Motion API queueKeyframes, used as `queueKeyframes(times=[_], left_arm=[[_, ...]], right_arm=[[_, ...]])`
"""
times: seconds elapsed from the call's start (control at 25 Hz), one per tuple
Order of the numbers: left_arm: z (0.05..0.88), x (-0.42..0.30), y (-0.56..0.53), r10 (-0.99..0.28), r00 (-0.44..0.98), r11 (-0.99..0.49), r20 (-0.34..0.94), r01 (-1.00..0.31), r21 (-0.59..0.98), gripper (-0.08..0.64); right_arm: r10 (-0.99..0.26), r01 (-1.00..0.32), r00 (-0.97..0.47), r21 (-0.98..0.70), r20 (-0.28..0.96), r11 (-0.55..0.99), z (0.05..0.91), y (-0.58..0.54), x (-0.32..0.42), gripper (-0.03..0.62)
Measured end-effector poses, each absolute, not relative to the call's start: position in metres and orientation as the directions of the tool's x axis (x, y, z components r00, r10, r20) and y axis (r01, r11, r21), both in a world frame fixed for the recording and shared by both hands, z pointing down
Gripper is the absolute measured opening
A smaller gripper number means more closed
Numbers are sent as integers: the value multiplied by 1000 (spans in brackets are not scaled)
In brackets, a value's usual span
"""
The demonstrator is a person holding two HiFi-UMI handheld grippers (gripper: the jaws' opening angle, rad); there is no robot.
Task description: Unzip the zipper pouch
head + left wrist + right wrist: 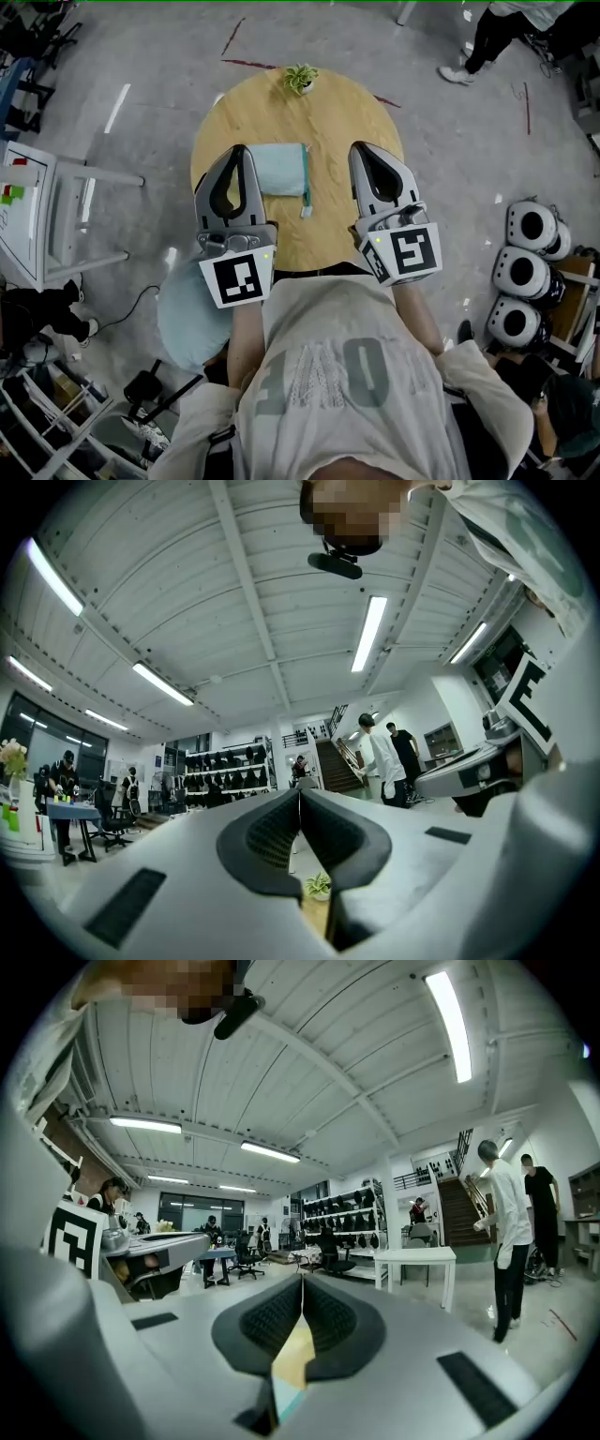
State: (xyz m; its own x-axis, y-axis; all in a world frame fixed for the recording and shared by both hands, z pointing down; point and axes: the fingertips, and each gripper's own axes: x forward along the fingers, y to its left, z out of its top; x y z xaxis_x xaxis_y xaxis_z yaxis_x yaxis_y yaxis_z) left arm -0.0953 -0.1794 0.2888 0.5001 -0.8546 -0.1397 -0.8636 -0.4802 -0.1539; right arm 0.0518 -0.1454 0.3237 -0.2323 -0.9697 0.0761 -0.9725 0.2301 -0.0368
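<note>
bare table (349, 112) flanks the pouch (279, 169); small plant (301, 79) blocks the far edge

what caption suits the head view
Left gripper and right gripper, jaws shut, flank the zipper pouch on a round table.

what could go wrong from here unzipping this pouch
1. Both the left gripper and right gripper are shut and empty beside the pouch; if nothing pins it, pulling may just drag it across the table.
2. The zipper pull looks small and lies flat, so it may be missed or fabric pinched.
3. A forward sweep might knock the plant.
</note>
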Motion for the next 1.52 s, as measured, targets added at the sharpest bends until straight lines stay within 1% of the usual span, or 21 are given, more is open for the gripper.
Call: queueKeyframes(times=[0.36,0.44,0.52,0.6,0.72,0.8,0.88,1.04,1.16,1.32,1.52], left_arm=[[289,-90,-187,-846,514,-482,-142,-851,-207,31],[291,-88,-188,-844,521,-488,-129,-845,-219,52],[294,-85,-190,-841,530,-495,-112,-836,-238,99],[299,-81,-191,-827,555,-510,-86,-806,-301,132],[315,-66,-188,-772,636,-562,8,-675,-478,211],[331,-58,-182,-734,675,-598,73,-591,-541,242],[354,-50,-173,-694,705,-631,145,-498,-595,261],[410,-38,-157,-608,734,-667,303,-265,-696,287],[449,-34,-152,-563,729,-682,390,-143,-717,287],[501,-29,-141,-485,705,-721,517,12,-693,287],[553,-28,-129,-408,654,-761,637,142,-633,287]], right_arm=[[-973,-977,-213,-55,89,208,331,-143,64,31],[-973,-977,-209,-60,95,204,332,-141,65,30],[-972,-976,-213,-57,99,208,334,-140,66,29],[-972,-977,-212,-60,102,207,335,-139,68,30],[-971,-976,-216,-60,108,210,336,-136,71,30],[-970,-976,-216,-61,112,210,337,-134,72,31],[-970,-976,-213,-62,114,207,339,-132,74,31],[-971,-978,-205,-67,122,198,343,-128,79,30],[-972,-979,-197,-76,128,189,346,-124,82,31],[-973,-981,-185,-80,137,176,349,-120,84,30],[-976,-984,-165,-86,143,154,350,-113,89,31]])
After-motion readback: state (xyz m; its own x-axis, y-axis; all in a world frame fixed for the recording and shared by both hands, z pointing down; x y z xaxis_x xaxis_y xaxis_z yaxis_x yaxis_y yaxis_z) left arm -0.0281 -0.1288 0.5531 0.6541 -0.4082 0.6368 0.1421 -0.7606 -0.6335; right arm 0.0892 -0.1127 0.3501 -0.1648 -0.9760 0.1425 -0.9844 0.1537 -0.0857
